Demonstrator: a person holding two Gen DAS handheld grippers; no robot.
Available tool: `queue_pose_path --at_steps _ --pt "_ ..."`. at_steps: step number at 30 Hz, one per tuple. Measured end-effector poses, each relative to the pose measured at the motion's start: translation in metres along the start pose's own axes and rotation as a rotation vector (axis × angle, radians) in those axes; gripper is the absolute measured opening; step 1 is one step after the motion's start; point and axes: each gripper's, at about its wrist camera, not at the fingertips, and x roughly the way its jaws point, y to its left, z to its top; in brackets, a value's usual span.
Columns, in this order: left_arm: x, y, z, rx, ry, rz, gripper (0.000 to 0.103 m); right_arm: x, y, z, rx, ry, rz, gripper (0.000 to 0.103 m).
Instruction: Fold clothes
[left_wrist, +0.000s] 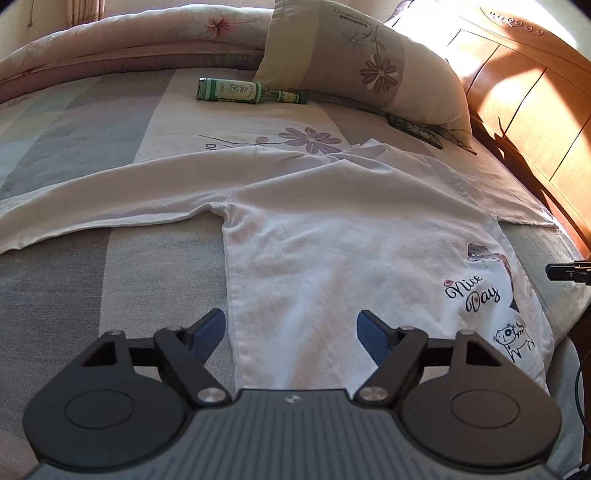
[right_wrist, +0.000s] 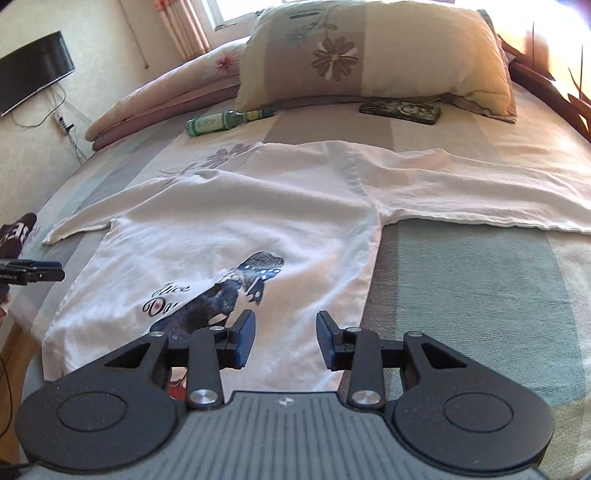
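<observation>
Looking down both tongs, left (left_wrist: 291, 334) and right (right_wrist: 285, 339), spread empty over the white long-sleeved shirt (left_wrist: 332, 240) lying flat on the bed (left_wrist: 74, 295), collar toward the headboard-side pillow (left_wrist: 369, 62), hem nearest me.

Home bedroom: bed (left_wrist: 74, 258), pillow (right_wrist: 376, 55), wooden headboard (left_wrist: 517, 92).

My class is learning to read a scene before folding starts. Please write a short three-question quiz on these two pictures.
1. True or false: the white shirt lies spread flat on the bed, both sleeves out.
2. Which lies nearest the pillow? A the green bottle B a shoe C a cup
3. Fill in: the left gripper and right gripper are both ____, holding nothing.

Key: 1 true; 2 A; 3 open
</observation>
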Motion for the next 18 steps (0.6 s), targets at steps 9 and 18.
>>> queue_pose_path --at_steps 9,18 --pt "0.050 0.027 0.033 -0.094 -0.001 -0.027 0.076 0.065 -0.069 0.031 0.237 0.062 0.034 0.049" --pt "0.092 0.042 0.060 -0.118 -0.024 -0.018 0.065 0.096 -0.093 0.048 0.326 0.007 0.162 0.050"
